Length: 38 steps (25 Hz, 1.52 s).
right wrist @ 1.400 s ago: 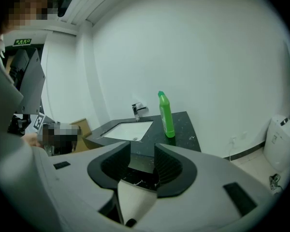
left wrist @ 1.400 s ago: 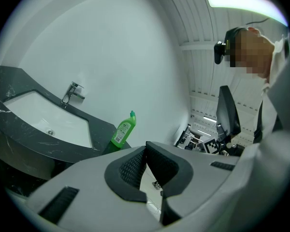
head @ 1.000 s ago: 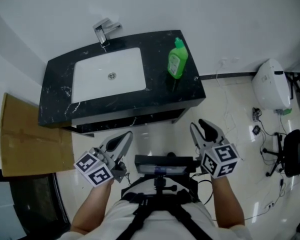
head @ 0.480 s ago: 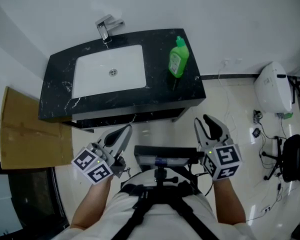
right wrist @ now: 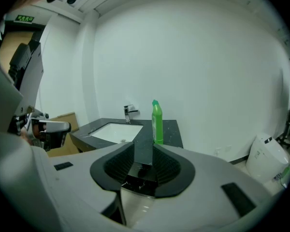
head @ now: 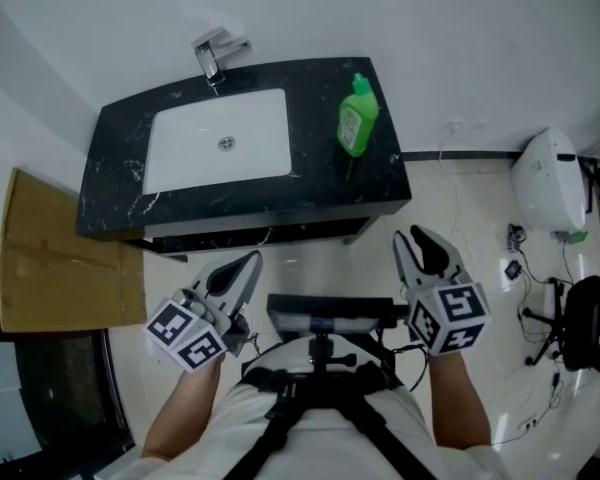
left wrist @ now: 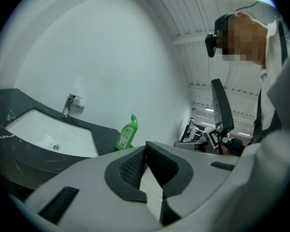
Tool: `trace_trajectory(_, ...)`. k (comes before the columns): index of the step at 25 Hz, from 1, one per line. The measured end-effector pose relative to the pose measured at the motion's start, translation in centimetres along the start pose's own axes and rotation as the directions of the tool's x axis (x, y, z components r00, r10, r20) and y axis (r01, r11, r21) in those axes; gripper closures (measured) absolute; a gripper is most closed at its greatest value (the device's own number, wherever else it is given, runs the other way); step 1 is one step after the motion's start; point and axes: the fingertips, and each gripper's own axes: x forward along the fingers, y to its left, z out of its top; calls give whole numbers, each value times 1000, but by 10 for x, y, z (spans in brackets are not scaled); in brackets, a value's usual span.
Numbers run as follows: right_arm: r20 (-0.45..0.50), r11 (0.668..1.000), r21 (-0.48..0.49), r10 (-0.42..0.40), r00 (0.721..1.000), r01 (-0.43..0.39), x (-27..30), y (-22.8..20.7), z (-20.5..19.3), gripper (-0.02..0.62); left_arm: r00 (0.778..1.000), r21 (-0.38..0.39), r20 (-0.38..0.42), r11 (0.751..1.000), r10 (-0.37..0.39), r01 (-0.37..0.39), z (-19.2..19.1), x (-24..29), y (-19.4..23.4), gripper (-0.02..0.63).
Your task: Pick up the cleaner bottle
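Note:
The green cleaner bottle (head: pixel 356 118) stands upright on the right end of the black marble counter (head: pixel 110 188), right of the white basin (head: pixel 250 138). It shows again in the left gripper view (left wrist: pixel 127 135) and straight ahead in the right gripper view (right wrist: pixel 157 122). Both grippers hover over the floor in front of the vanity, well short of the bottle. My left gripper (head: pixel 252 260) (left wrist: pixel 146 146) is shut, its pads meeting at the tip. My right gripper (head: pixel 412 236) (right wrist: pixel 143 144) has just been closing and is shut, with nothing between its jaws.
A chrome faucet (head: pixel 212 56) stands behind the basin. Cardboard (head: pixel 50 258) leans at the vanity's left. On the floor to the right are a white appliance (head: pixel 550 183), cables and a black chair (head: pixel 585 318). A chest rig (head: pixel 330 318) sits between my arms.
My right gripper has drifted slightly right and toward the vanity, and its jaws have narrowed. The left gripper has rolled a little and stayed in place. The bottle has not moved.

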Motion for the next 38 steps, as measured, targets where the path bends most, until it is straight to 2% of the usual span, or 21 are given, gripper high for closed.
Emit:
trace_trajectory(7,-18,1000,-2,-10,1000,9,6,-10,-4,480,1000,-8,-3,1000,21,-21,-3,2,3,612)
trace_trajectory(18,6,999,-22,-30,1000,30,37,-29,4,456,998,-28,11,998,57,-57,-2,2,10,612)
trace_trajectory(31,22,996,-83,24,999,-22,85,-31,19,390,994,-47,58,995,88,-85,7,3,20,612)
trace_trajectory(38,-2,993,-110,54,999,-54,115,-36,18,379,991,-60,66,992,115,-111,7,6,24,611)
